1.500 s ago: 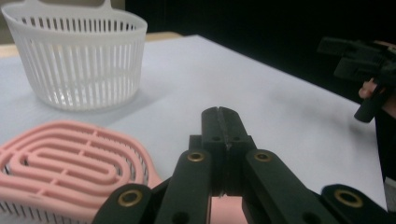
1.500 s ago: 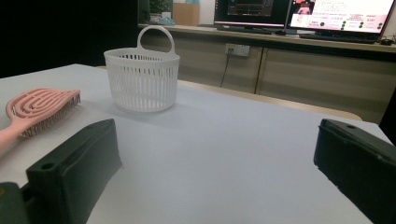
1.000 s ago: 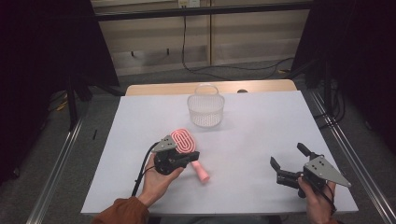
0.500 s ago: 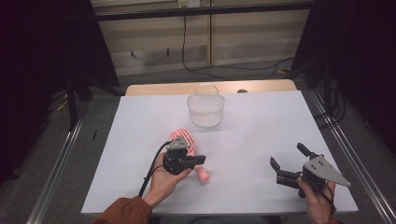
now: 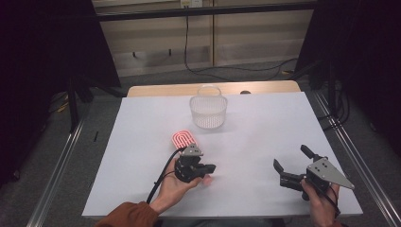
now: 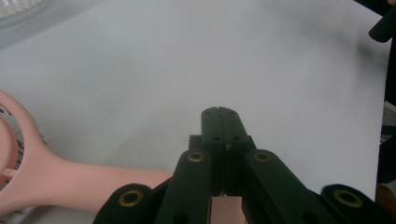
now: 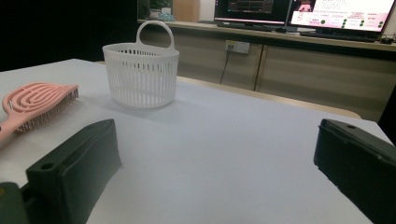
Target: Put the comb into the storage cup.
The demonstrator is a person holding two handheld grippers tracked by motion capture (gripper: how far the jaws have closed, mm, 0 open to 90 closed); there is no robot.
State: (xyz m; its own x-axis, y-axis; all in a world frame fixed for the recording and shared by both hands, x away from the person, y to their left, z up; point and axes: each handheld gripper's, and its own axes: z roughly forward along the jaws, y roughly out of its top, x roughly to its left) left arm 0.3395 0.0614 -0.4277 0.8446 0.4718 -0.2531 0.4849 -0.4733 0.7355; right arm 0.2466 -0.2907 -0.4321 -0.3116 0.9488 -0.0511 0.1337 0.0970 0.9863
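Fingers of my left gripper (image 5: 208, 167) are pressed together on nothing, beside the pink hairbrush (image 5: 183, 139); my right gripper (image 5: 292, 165) gapes wide, holding nothing.

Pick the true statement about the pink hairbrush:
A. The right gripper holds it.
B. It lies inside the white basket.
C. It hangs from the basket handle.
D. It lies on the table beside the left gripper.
D: the pink hairbrush lies flat on the table, by the left gripper, apart from the white basket.

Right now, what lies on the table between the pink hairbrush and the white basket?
Nothing: in the right gripper view, bare white table separates the pink hairbrush from the white basket; the high view agrees.
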